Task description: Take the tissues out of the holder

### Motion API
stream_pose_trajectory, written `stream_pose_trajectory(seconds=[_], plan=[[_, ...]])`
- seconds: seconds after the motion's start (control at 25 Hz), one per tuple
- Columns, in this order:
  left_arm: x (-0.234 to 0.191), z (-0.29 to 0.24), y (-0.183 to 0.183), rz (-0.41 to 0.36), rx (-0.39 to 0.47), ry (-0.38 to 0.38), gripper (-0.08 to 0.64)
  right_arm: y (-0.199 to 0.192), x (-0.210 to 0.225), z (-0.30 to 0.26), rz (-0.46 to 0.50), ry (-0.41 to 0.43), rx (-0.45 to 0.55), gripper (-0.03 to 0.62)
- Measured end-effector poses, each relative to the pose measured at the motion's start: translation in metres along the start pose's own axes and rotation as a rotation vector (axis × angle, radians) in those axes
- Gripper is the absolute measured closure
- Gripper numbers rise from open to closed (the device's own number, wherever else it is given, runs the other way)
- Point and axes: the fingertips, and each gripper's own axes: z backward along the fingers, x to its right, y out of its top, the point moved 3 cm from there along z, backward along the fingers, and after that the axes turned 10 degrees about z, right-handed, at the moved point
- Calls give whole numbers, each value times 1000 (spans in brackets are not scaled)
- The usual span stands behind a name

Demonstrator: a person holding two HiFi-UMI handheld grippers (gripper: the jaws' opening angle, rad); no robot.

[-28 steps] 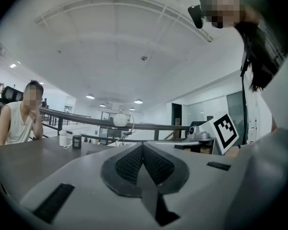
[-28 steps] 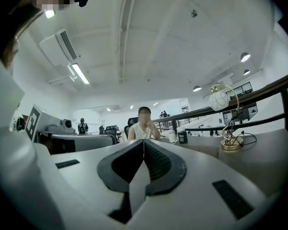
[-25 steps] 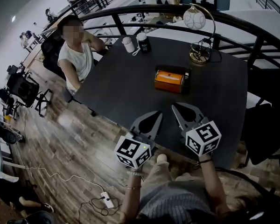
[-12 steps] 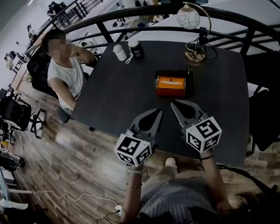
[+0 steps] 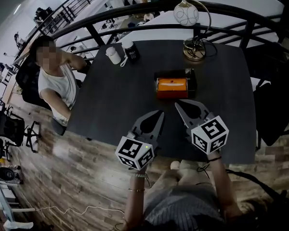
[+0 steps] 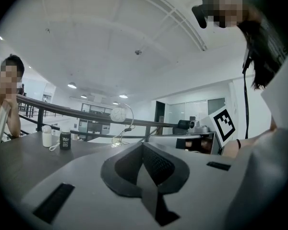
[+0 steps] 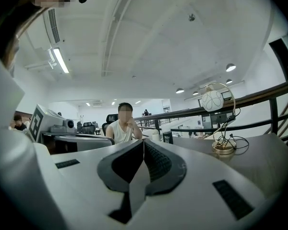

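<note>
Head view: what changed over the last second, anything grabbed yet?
Both grippers moved forward over the table toward the tissue holder. The right gripper is now just short of it, and the left gripper trails beside. Nothing taken hold of: both sets of jaws stay shut and empty. Holder, lamp and white cup unmoved.

Worktop (image 5: 111,105): dark, mostly bare; wide open surface left of centre and along the near edge.
Tissue holder (image 5: 172,86): the only obstacle mid-worktop, just beyond the right tool (image 5: 179,104); clear surface to its left and right, open above.
Left tool (image 5: 159,113): beside the right one, with a narrow gap between them.
Lamp (image 5: 193,52): far edge, behind the holder.
White cup (image 5: 112,55), dark can (image 5: 132,51): far left corner, well apart from the holder.
Railing (image 5: 149,29): closes the far side.
Seated person (image 5: 55,83): occupies the left edge.
</note>
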Motion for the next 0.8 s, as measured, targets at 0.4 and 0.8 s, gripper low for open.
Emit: stream_pose_trajectory(seconds=[0.4,0.8], plan=[[-17,-32,-5,61,-25,14,552,-8,29,-25,64,73,-111,578],[-54,-70,-16,98,-58,39,552,-27,62,-67,156,167,-241,578]])
